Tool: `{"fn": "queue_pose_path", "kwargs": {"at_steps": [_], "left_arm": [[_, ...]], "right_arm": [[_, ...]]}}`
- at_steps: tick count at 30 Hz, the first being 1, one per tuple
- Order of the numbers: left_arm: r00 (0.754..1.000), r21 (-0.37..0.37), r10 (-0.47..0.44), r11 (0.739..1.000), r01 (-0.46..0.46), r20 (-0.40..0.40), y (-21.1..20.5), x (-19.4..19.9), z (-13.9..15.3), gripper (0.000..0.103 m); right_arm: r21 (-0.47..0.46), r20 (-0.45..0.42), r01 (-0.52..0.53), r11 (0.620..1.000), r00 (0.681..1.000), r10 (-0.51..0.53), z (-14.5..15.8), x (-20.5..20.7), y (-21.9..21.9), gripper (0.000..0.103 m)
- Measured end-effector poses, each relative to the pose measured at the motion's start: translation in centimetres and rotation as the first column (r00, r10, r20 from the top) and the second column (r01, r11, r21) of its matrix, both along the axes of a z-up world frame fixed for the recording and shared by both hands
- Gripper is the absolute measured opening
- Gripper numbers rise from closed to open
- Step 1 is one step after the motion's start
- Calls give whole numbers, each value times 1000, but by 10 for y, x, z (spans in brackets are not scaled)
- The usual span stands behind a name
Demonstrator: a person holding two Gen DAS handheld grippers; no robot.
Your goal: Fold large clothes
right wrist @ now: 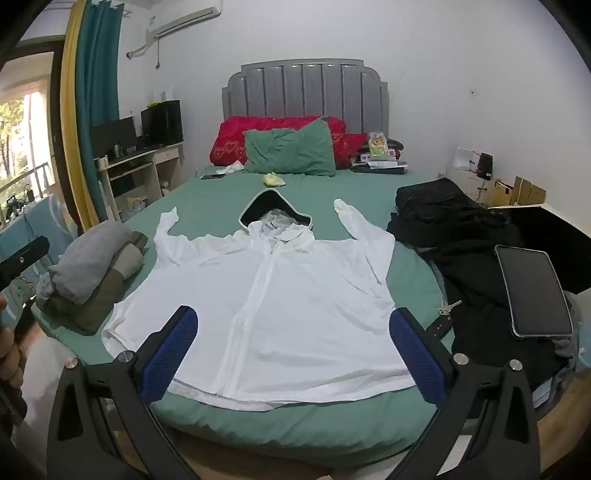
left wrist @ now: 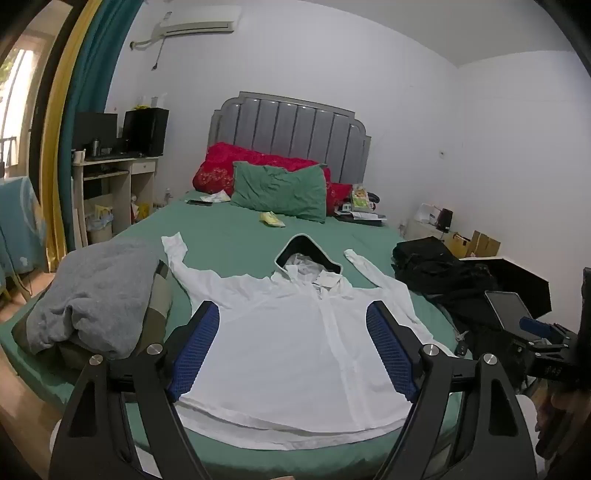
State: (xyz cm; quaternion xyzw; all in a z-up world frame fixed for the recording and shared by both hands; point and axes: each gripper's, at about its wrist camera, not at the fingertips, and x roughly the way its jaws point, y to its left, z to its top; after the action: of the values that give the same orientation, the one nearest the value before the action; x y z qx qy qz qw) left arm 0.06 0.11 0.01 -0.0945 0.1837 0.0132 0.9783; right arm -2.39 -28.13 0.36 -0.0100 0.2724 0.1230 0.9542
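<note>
The left gripper (left wrist: pixel 291 314) hangs above the foot of the bed with its two blue-padded fingers (left wrist: pixel 195 347) spread wide and nothing between them. The right gripper (right wrist: pixel 293 321) is the same: two blue pads (right wrist: pixel 413 354) far apart, gripping nothing, held over the near edge of the bed. In the left view the right gripper's black frame (left wrist: pixel 546 354) shows at the right margin.

Below both lies one white hooded jacket (right wrist: pixel 280 295), spread flat and face up on the green sheet (right wrist: pixel 295 421). Its hem is nearest the grippers, its zip runs up the middle, and its two sleeves (right wrist: pixel 166 225) angle outward and up toward the head of the bed. Its one hood (right wrist: pixel 277 210), dark inside with a pale rim, lies open above the collar.

To the left of the jacket sits one stack of folded clothes (right wrist: pixel 92 273), grey on top of olive. To the right lies one heap of black clothing (right wrist: pixel 454 229), with one phone (right wrist: pixel 535 291) face up on it and a set of keys (right wrist: pixel 447 310) just beside it on the sheet.

At the head of the bed, one green pillow (right wrist: pixel 291 151) leans on red bedding (right wrist: pixel 236 140) in front of one grey padded headboard (right wrist: pixel 306 88). A small yellow item (right wrist: pixel 273 180) lies on the sheet near the pillow. One air conditioner (right wrist: pixel 184 20) hangs high on the wall.
</note>
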Motion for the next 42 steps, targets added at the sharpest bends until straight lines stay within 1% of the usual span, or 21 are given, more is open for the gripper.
{"fn": "queue_pose_path", "kwargs": {"at_steps": [2,3,4,9,10,18,19,24,42], "left_arm": [[1000,-3,-3,1000,3,0,2,1,0,84],[1000,-5,-3,1000,3,0,3,3,0,84],[1000,22,1,1000,-2,17,-2,-1,0,84],[1000,25,-3,1000,2,21,-3,-4,2,85],[1000,21,-4,1000,4,12,-4,4,0,84],[1000,15,-11,1000,10,14,-4,7,-3,84],[1000,26,-12,1000,11,13,-7,6,-3,85],[1000,28,-14,1000,14,18,-11,7,-4,84],[999,22,-24,999,24,29,-12,2,1,84]], "right_arm": [[-2,-20,2,1000,1000,-2,-1,1,0,102],[-1,-18,1,1000,1000,-1,-1,1,0,102],[0,-16,1,1000,1000,-1,-1,1,0,102],[6,-14,3,1000,1000,-3,-2,2,-1,102],[2,-15,3,1000,1000,-3,-3,3,-1,102],[8,-18,6,1000,1000,-6,-2,3,-3,102],[8,-17,5,1000,1000,-5,-3,2,-3,102],[9,-17,6,1000,1000,-6,-4,3,-4,102],[17,-10,8,1000,1000,-8,-3,2,-8,102]]}}
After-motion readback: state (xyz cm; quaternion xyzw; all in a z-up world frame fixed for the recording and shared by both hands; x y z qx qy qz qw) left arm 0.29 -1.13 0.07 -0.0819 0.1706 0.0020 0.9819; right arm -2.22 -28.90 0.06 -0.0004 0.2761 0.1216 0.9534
